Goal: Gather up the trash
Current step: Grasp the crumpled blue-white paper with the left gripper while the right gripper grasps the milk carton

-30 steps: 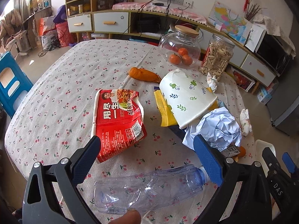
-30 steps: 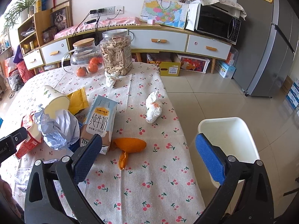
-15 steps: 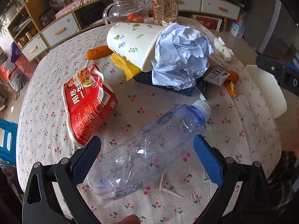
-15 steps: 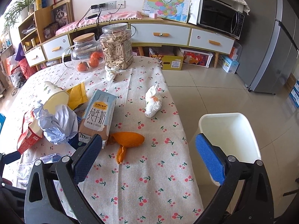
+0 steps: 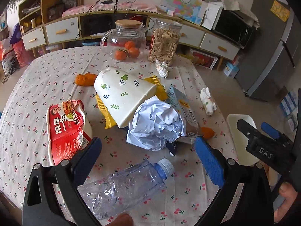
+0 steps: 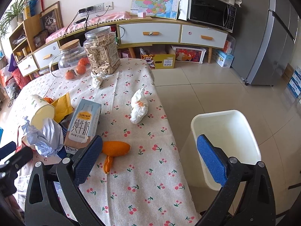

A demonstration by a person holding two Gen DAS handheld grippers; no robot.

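Blue-padded fingers of the left gripper point(image 5: 147, 155) are standing wide apart, holding nothing, above a crushed clear plastic bottle point(image 5: 120, 188) that is lying on its side on the cherry-print tablecloth point(image 5: 28, 94). The bottle's body is sitting low between the 2 fingers (whether a pad is touching it is unclear), its blue-ringed neck pointing up and right. Just beyond, a red noodle wrapper point(image 5: 66, 130) is lying near the left finger, and a crumpled pale-blue paper ball point(image 5: 156, 124) is resting against a tipped leaf-patterned paper cup point(image 5: 122, 96) and a milk carton point(image 5: 180, 103). Farther back, a glass jar of oranges point(image 5: 125, 41) and a jar of seeds point(image 5: 164, 41) are standing side by side.

The right gripper point(image 6: 149, 158) is also hanging wide open and empty over the table's edge. An orange peel point(image 6: 115, 148) is lying just beside its left finger, the white bin point(image 6: 225, 145) is standing on the floor behind its right finger, and a white tissue wad point(image 6: 139, 107) is lying farther up the cloth.
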